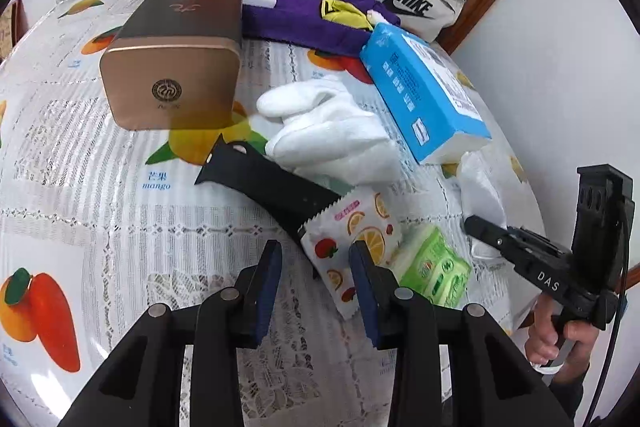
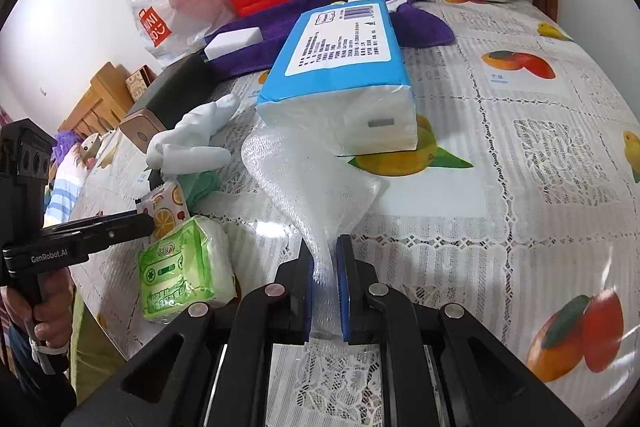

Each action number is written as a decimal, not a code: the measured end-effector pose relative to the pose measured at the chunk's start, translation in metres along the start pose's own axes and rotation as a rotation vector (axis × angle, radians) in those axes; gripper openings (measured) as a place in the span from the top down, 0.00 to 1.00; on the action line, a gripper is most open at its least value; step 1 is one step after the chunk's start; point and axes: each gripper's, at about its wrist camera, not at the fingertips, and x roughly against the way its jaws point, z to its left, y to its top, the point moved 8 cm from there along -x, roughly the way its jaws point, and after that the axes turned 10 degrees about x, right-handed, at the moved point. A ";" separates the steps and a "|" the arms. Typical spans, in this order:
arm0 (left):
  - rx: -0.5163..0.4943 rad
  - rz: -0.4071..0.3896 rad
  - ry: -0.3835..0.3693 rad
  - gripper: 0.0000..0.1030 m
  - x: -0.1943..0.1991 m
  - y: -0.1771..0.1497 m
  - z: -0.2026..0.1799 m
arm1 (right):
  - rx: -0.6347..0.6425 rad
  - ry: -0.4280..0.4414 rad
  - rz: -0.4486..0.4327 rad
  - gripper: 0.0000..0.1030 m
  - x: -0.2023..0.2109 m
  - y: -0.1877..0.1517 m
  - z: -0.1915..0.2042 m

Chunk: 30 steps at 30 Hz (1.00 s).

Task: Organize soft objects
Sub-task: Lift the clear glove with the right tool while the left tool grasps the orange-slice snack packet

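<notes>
The right gripper pinches the clear bubble-wrap sheet between its fingers.
The left gripper is open; the fruit-print packet lies just ahead, probably next.

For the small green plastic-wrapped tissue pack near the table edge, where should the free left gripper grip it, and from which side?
Grip the small green tissue pack across its two long flat faces, coming down from above with the open left gripper. It lies flat, soft and blocky; the fruit-print sachet crowds its far side, so a side approach looks poorer.

left gripper agape, right gripper clamped
</notes>
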 end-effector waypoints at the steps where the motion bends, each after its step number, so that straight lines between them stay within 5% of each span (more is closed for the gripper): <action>1: -0.003 0.001 -0.010 0.69 -0.001 0.000 -0.002 | 0.002 0.000 0.000 0.89 0.000 0.001 0.000; 5: -0.042 -0.018 -0.040 0.93 0.000 -0.001 -0.011 | 0.004 0.002 0.002 0.89 -0.001 0.002 0.000; 30: 0.025 -0.180 0.009 0.98 0.074 0.028 0.025 | 0.067 -0.045 -0.053 0.93 0.030 0.025 0.014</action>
